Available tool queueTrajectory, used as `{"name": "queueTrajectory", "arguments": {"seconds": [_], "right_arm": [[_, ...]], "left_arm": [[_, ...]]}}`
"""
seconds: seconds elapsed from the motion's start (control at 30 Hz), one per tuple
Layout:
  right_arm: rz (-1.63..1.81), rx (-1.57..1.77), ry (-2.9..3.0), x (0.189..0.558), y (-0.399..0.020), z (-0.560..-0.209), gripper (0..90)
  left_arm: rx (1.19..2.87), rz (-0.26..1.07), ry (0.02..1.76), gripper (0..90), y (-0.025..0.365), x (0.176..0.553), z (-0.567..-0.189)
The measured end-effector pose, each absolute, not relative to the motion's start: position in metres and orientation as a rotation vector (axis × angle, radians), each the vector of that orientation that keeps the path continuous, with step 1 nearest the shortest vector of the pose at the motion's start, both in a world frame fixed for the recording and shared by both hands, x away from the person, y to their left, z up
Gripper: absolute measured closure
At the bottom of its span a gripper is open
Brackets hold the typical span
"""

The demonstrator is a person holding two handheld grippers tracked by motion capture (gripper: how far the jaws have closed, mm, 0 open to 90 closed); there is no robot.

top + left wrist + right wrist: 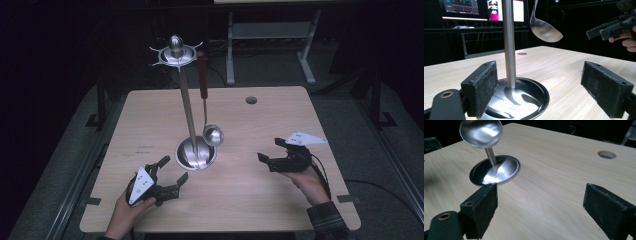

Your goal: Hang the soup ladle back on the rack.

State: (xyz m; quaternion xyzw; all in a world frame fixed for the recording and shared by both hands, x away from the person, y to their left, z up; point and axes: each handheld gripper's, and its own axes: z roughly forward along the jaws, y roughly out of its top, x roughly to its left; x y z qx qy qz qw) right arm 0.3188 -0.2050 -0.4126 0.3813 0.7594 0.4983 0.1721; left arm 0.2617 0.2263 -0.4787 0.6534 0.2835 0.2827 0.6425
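On the table (240,200), your left gripper (172,176) and right gripper (267,151) gaping empty, flanking the steel stand (189,120), ladle (213,135) hanging, no readable writing.

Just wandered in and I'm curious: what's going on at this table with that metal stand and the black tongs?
A person sits at a wooden table holding tongs in each hand. In the middle stands a metal utensil stand with a round base, and a ladle with a reddish handle hangs from a hook at its top. The left tongs are open beside the base, touching nothing. The right tongs are open too, hovering to the right of the ladle. Neither holds anything.
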Motion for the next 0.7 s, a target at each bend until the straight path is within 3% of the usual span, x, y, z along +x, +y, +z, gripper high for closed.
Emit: {"name": "queueTrajectory", "arguments": {"seconds": [0.7], "right_arm": [[1.314,1.249,2.075,0.295,-0.251,-0.455,11.4]], "left_arm": [[1.488,0.644,0.644,13.4,0.226,0.262,-0.479]]}}
